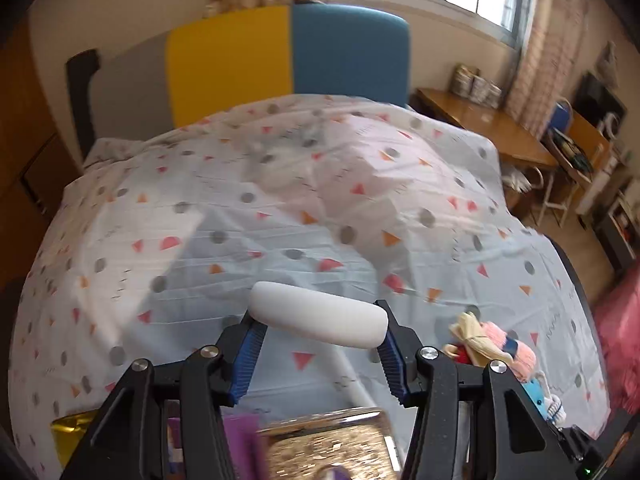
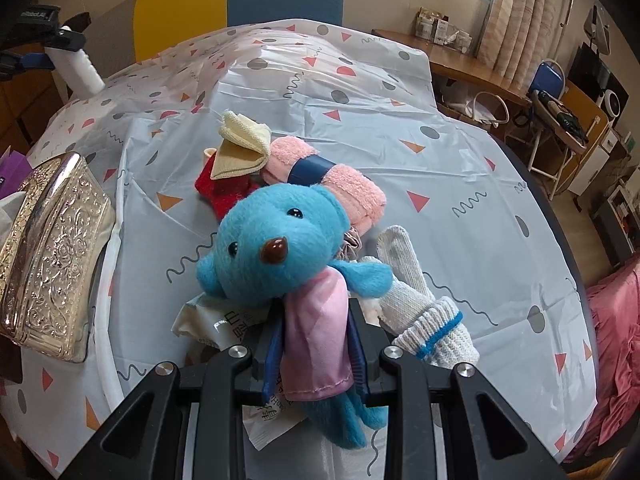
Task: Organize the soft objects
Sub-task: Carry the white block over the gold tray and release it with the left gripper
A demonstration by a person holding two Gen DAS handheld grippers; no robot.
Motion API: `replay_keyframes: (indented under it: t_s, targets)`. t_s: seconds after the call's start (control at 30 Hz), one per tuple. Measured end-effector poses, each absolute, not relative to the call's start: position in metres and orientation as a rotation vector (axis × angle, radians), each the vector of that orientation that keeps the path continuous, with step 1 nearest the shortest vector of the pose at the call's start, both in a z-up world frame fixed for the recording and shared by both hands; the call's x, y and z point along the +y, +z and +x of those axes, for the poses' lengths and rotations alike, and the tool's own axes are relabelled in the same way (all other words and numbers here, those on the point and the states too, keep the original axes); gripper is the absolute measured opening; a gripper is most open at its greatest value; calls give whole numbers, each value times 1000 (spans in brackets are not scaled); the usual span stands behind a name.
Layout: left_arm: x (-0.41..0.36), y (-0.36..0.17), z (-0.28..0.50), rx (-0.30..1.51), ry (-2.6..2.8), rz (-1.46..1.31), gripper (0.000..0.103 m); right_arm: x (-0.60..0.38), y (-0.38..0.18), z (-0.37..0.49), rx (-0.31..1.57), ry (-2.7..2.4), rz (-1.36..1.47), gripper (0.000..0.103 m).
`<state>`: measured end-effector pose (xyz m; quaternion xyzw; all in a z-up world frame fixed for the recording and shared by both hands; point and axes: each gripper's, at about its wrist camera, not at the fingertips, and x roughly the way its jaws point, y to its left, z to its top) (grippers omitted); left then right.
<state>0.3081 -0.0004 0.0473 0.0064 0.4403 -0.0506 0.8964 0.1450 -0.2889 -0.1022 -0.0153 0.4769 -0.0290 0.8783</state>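
Blue plush bear [image 2: 276, 248], centre frame of the right view: pinched at its pink-clad torso by the right gripper [image 2: 316, 354]; judged light, compressible, best held mid-body.

White foam block [image 1: 318, 314], lower centre of the left view: clamped endwise between the left gripper [image 1: 320, 346] fingers; judged light, springy.

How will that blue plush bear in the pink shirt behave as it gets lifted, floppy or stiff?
Probably floppy: the blue plush bear in the pink shirt sags around the right hand-held gripper, which pinches its body, head leaning forward and legs dangling below. It looks light, fluffy pile and stuffing. It seems unlikely to slip, since the shirt fabric bunches between the pads.
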Motion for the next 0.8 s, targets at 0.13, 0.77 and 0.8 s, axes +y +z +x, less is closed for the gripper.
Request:
replay_keyframes:
  t_s: [0.13,0.77,0.8]
  targets:
    - [44,59,291,879,-31,2,54,-287,-102,145,993,-63,-42,28]
    - [214,-10,136,855,148,-213,54,-277,-105,144,981,-85,-102,28]
    - [216,-18,130,864,150,-219,54,-277,-106,144,982,-87,-107,28]
